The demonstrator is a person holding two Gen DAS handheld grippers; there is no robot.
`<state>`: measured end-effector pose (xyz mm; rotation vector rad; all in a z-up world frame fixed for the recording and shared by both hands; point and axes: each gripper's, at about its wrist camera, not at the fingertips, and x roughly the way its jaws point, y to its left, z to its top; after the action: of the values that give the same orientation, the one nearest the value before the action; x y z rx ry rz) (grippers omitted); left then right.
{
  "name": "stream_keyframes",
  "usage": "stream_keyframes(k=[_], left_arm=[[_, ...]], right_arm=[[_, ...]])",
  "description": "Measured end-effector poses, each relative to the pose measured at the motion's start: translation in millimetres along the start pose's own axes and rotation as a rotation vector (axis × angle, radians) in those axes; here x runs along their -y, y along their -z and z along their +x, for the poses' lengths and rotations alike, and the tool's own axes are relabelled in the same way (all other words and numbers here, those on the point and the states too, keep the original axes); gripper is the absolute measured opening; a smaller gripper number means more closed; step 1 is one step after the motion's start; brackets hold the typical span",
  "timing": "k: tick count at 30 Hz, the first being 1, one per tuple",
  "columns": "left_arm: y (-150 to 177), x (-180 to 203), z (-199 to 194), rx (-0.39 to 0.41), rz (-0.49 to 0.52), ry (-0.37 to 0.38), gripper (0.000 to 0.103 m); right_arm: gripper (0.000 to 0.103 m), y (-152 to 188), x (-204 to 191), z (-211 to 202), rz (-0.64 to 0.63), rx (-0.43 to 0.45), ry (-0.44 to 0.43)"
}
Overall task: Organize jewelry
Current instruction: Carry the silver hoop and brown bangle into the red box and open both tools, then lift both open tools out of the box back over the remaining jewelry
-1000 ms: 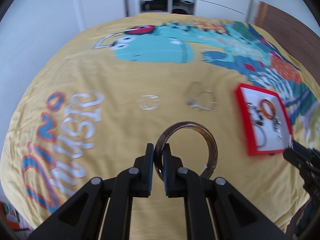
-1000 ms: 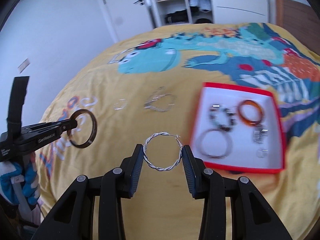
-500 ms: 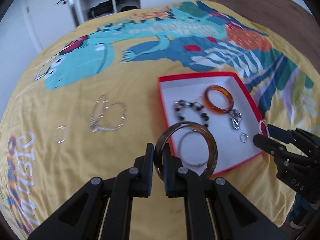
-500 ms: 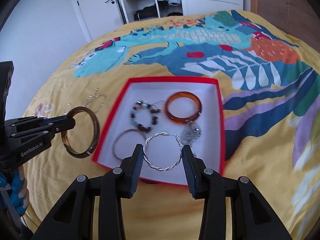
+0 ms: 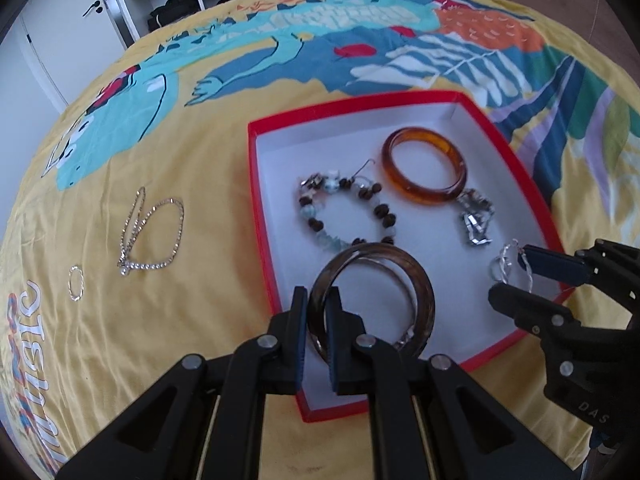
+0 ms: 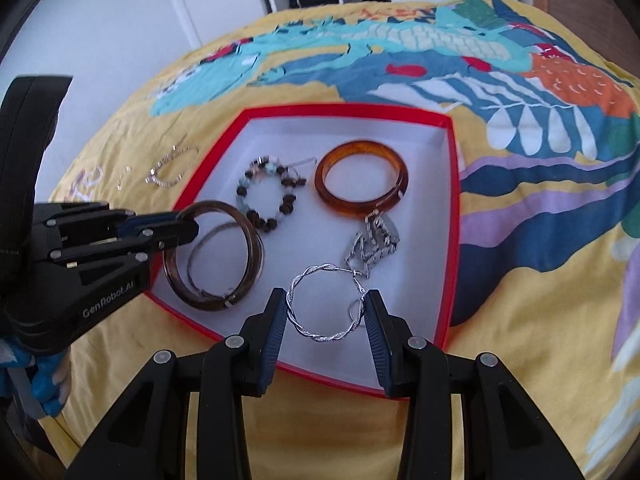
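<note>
Over the red box point(image 6: 452, 184), the left gripper point(image 5: 317, 332) pinches the dark bangle point(image 5: 420, 280) and the right gripper point(image 6: 325, 322) clamps the twisted silver hoop point(image 6: 316, 328); each should be lowered onto bare white floor, clear of the beaded bracelet point(image 6: 266, 196), before letting go.

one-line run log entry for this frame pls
left gripper: shut on brown bangle | right gripper: shut on twisted silver hoop | both over red tray | on bedspread: chain necklace, small ring
</note>
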<state>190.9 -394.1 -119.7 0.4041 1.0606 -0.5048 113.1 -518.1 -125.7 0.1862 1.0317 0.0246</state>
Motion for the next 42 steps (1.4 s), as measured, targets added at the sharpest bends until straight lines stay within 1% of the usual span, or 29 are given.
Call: stream_keyframes(k=[6, 9, 11, 16, 21, 29, 35, 37, 39, 42], left_arm=[[1.4, 2.7, 12.4, -0.026, 0.004, 0.006, 0.008], [2.0, 2.7, 19.8, -0.045, -0.003, 0.015, 0.008], [2.5, 4.0, 22.0, -0.049, -0.001, 0.006, 0.009], [2.3, 2.1, 21.4, -0.051, -0.008, 0.015, 0.009], [1.8, 1.6, 21.1, -0.057, -0.010, 0.020, 0.009], [3.8, 0.7, 16.3, -0.067, -0.016, 0.047, 0.010], [4.1, -1.3, 6.4, -0.058, -0.017, 0.059, 0.010], [3.9, -3.3, 1.6, -0.053, -0.024, 0.064, 0.012], [4.7, -5.0, -6.1, -0.039, -0.029, 0.070, 0.021], [7.2, -8.8, -21.1, -0.016, -0.032, 0.078, 0.023]], right_arm=[[0.039, 1.8, 0.9, 15.0, -0.022, -0.039, 0.032], [0.039, 2.5, 1.1, 18.2, -0.030, -0.041, 0.048], [0.039, 2.4, 1.4, 18.5, -0.037, -0.044, 0.050], [0.040, 1.8, 1.5, 19.0, -0.056, -0.056, 0.055], [0.040, 1.2, 0.1, 20.2, -0.078, -0.083, 0.078], [0.041, -2.8, 0.3, 22.7, -0.075, -0.118, 0.093], [0.047, -1.3, 1.5, 11.6, -0.064, -0.106, 0.108], [0.047, 0.6, 0.7, 2.4, -0.060, -0.093, 0.113], [0.050, 2.5, -0.4, -7.8, -0.055, -0.076, 0.115], [0.052, 5.0, -1.7, -23.4, -0.039, -0.048, 0.122]])
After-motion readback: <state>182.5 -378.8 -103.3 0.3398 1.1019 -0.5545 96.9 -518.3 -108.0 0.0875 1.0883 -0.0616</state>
